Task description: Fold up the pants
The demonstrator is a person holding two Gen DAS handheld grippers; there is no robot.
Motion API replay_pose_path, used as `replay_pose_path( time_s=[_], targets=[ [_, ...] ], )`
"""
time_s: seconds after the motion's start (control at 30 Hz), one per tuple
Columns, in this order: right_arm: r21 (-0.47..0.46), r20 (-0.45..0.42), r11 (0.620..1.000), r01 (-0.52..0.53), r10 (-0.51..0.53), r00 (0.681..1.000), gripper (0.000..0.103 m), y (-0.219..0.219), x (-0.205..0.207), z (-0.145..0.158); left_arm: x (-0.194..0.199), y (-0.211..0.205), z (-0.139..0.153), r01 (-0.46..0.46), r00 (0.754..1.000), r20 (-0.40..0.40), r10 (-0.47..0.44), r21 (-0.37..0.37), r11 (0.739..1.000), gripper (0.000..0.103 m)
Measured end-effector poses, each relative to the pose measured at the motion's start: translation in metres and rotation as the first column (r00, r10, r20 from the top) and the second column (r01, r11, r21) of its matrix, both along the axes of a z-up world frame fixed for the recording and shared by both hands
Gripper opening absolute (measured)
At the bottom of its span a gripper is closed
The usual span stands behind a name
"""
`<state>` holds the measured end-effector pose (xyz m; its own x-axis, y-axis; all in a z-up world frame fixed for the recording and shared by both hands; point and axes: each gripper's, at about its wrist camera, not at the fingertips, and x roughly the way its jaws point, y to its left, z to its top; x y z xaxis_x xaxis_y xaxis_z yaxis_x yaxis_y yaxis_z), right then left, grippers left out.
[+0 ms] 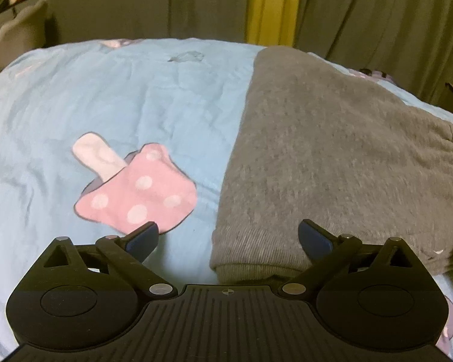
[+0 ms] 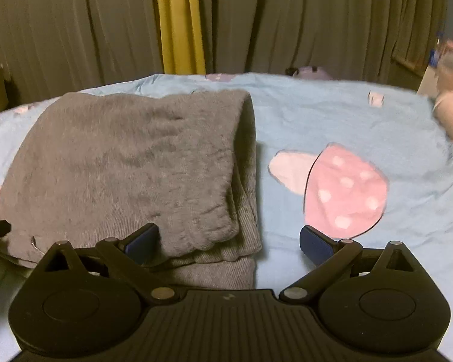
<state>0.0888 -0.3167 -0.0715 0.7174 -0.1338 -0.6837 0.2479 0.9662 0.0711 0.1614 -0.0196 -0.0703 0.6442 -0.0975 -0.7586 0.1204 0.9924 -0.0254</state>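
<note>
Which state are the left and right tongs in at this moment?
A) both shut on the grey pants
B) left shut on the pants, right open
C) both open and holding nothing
C: the left tongs and the right tongs both stand spread wide with nothing between them, just above the near edge of the folded grey pants.

The room was dim, with a warm, muddy cast over both views. The blue bedspread [image 1: 120, 96] took the most light, brightest at the lower centre of each frame; no lamp showed. Soft shadow lay along the right edge of the grey pants [image 2: 120, 163] in the right wrist view. Fisheye distortion bowed the bed's far edge and darkened the corners. Motion blur smeared the right edge of the right view; fabric texture stayed soft and grainy throughout.
</note>
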Motion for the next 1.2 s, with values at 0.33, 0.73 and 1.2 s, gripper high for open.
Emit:
replay_pose_path(
  time_s=[0.33, 0.73, 1.2],
  targets=[
    [0.024, -0.061, 0.998, -0.066, 0.067, 0.996, 0.099, 0.038, -0.089, -0.016, -0.059, -0.010, -0.004, 0.058, 0.992, -0.110, -0.059, -0.015, 0.998, 0.102],
    [0.046, -0.266, 0.991, -0.124, 0.132, 0.955, 0.099, 0.083, -0.111, 0.026, -0.108, -0.043, 0.033, 0.121, 0.980, -0.180, -0.088, 0.181, 0.976, 0.102],
    [0.162, -0.242, 0.984, 0.072, -0.031, 0.970, 0.099, 0.058, -0.086, 0.099, -0.110, -0.058, 0.116, 0.102, 0.986, -0.142, -0.086, 0.114, 0.988, 0.102]
  ],
)
